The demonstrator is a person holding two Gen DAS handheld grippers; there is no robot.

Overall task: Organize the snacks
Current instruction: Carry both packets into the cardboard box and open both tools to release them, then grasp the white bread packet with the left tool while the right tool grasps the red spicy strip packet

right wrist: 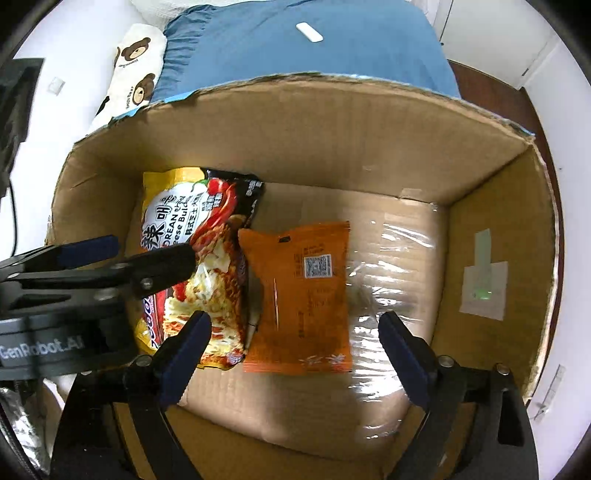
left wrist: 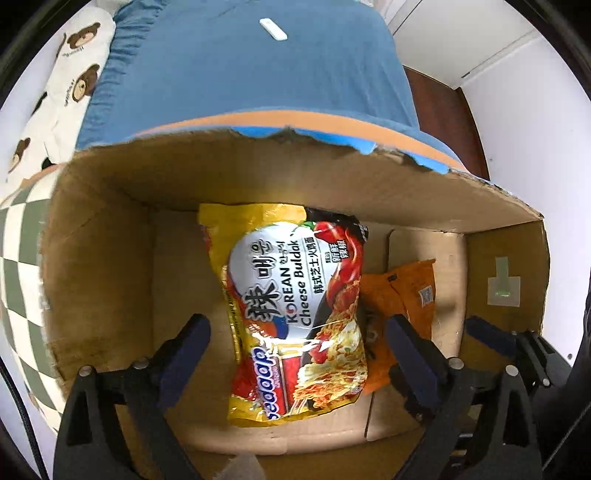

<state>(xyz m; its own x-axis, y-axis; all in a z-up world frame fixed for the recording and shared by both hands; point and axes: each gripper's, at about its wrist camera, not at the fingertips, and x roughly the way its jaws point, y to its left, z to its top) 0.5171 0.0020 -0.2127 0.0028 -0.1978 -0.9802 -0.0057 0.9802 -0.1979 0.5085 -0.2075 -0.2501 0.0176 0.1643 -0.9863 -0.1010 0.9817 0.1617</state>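
Observation:
A yellow Korean cheese noodle packet (left wrist: 295, 310) lies flat on the floor of an open cardboard box (left wrist: 258, 173). An orange snack packet (left wrist: 402, 295) lies beside it on the right, its edge tucked under the noodle packet. My left gripper (left wrist: 299, 339) is open above the noodle packet, not touching it. In the right wrist view the noodle packet (right wrist: 199, 258) and orange packet (right wrist: 299, 299) lie side by side in the box (right wrist: 332, 122). My right gripper (right wrist: 295, 339) is open above the orange packet. The left gripper (right wrist: 140, 254) shows at the left.
The box stands against a bed with a blue sheet (left wrist: 258, 66), on which lies a small white remote (left wrist: 273, 29). A bear-print pillow (left wrist: 70, 55) lies at the left. A checkered cloth (left wrist: 22, 266) is left of the box. Tape covers the box floor (right wrist: 391, 266).

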